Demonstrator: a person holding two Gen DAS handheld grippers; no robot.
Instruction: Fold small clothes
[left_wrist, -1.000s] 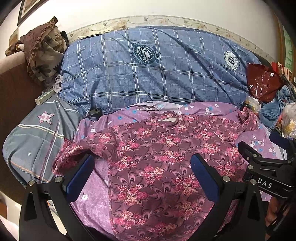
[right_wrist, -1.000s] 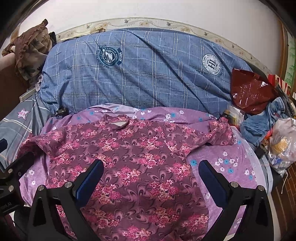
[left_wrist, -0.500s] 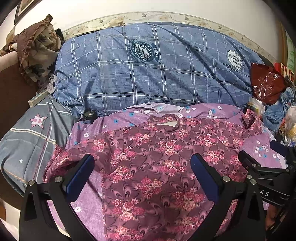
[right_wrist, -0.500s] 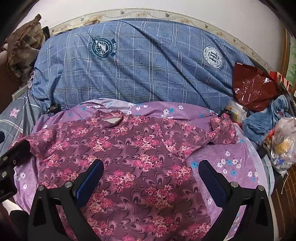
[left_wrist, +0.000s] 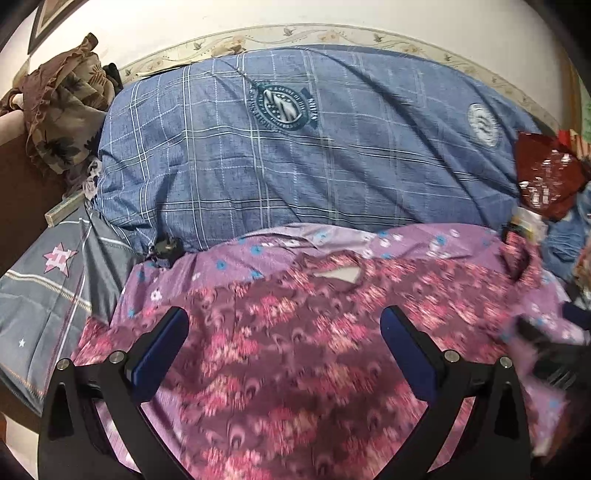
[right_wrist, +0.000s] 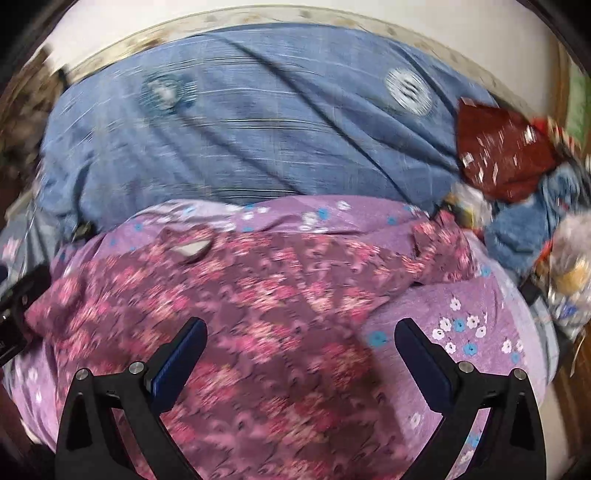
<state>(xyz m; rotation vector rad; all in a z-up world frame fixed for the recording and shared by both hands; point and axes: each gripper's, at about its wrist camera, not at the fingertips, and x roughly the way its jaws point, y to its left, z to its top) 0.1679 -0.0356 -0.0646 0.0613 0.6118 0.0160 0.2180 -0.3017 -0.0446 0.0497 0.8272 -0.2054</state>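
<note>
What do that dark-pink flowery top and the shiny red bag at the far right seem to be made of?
The dark-pink flowery top looks like thin, soft printed fabric, probably cotton or a synthetic: it lies limp and creased. The shiny red bag looks like crinkly plastic film, with bright glints on its folds.

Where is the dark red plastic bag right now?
In both wrist views, the dark red plastic bag sits far right, against the blue plaid quilt, above a blue garment.

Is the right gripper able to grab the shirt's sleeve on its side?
Probably yes. The right gripper is open above the shirt, and the sleeve lies flat on the purple sheet just ahead to its right, with nothing on top. The bags sit further off.
</note>
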